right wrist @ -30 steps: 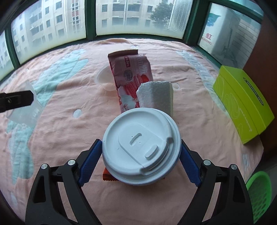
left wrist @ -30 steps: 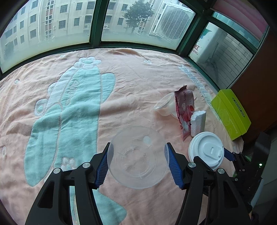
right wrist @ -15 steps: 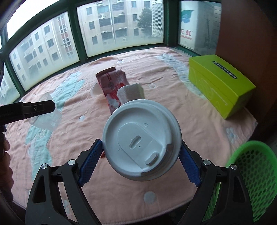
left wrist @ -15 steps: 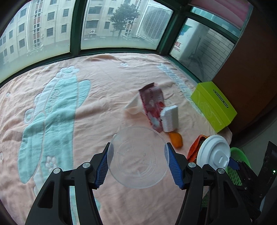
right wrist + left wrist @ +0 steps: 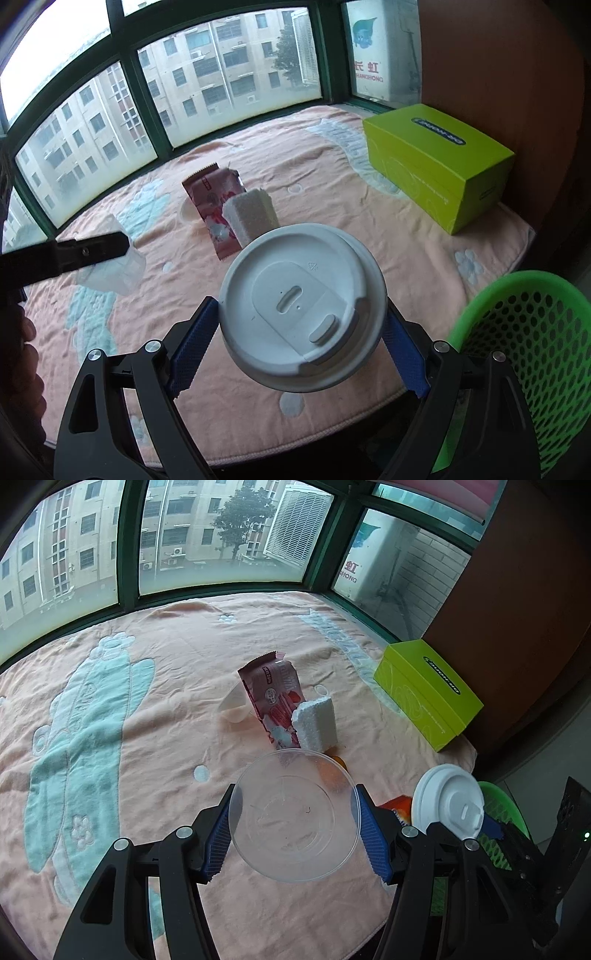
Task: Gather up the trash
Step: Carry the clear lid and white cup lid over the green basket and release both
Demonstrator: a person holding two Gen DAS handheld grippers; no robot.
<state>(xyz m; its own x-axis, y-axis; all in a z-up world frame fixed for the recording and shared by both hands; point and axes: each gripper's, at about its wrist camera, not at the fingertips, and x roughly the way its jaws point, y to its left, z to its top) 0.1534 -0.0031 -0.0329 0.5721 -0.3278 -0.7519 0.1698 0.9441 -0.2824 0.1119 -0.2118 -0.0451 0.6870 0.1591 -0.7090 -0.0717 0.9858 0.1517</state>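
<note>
We carry trash: left gripper (image 5: 294, 827) clenched on clear round plastic cup (image 5: 294, 814), right gripper (image 5: 300, 341) on white-lidded paper cup (image 5: 303, 314). Next, w/ both over green mesh basket (image 5: 524, 332), release.

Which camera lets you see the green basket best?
The right wrist view. The green basket shows its rim and holey wall, big and near, beside the cup with the white lid. In the left wrist view only a green sliver peeks out behind that cup and the other claw.

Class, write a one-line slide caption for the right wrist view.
Right gripper holds a lidded white cup beside a green basket.
</note>
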